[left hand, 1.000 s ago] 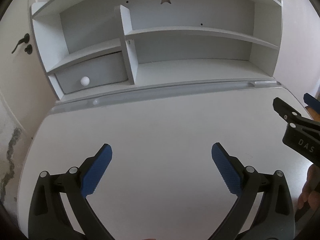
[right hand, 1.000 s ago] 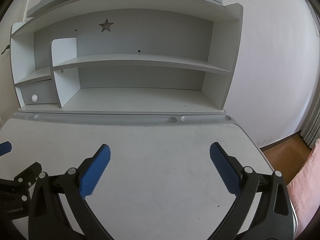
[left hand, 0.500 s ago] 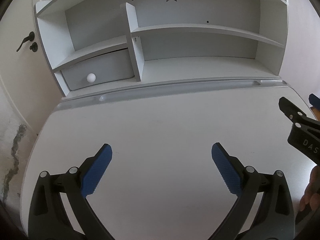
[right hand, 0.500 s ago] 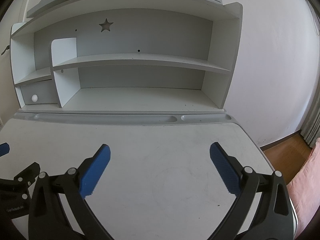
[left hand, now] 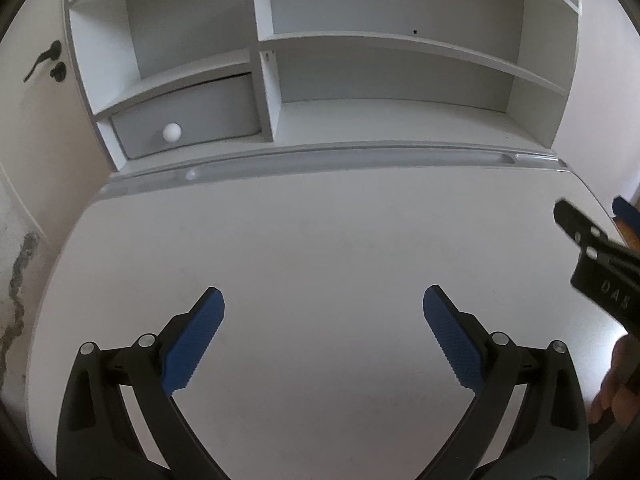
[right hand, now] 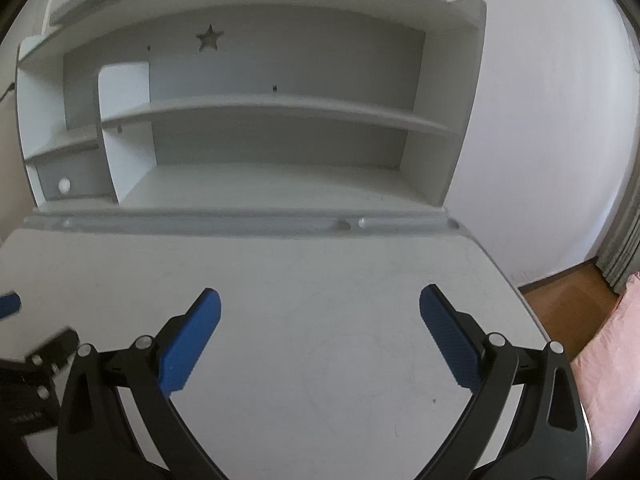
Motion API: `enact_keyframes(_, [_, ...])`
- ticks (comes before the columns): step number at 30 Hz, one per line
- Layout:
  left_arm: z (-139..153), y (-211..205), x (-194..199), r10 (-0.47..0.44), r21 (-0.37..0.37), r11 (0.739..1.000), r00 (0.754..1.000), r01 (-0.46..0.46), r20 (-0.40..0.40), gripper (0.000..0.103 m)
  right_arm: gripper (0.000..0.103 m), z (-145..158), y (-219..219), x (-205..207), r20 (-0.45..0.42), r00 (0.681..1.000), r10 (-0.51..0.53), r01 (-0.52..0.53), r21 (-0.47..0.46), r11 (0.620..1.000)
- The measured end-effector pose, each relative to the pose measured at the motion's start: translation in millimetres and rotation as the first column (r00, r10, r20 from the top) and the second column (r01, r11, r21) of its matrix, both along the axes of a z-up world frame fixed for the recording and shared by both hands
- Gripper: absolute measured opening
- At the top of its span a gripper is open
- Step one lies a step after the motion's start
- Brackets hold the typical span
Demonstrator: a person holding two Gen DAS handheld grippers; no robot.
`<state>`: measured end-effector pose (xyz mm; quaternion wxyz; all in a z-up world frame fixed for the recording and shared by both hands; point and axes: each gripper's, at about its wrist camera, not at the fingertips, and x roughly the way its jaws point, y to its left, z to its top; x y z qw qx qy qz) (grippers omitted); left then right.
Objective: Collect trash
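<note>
No trash shows in either view. My left gripper is open and empty above the white desk top. My right gripper is open and empty above the same desk top. The right gripper also shows at the right edge of the left wrist view. The left gripper shows at the lower left of the right wrist view.
A white hutch with shelves and a grey drawer with a white knob stands at the desk's back. A pen groove runs along the desk's rear. The white wall and wood floor lie right of the desk.
The left view has shifted so the hutch sits further right and lower. The right view has tilted up and blurred a little; the hutch sits lower. Both grippers stay open.
</note>
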<state>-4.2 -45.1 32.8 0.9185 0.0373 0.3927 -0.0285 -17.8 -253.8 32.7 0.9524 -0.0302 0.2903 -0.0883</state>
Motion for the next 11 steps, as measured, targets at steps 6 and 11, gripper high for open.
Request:
enact_keyframes(6, [-5,3,9,0.03,0.024,0.999,0.998,-0.029,-0.048,0.097,0.096,-15,2,3,-0.136,0.99,0.02,-0.016,0.034,0.999])
enact_keyframes(11, [-13,6,12,0.024,0.013,1.0,0.997,-0.023,-0.077,0.097,0.096,-27,0,5,-0.21,0.977,0.026,-0.011,0.072,0.997])
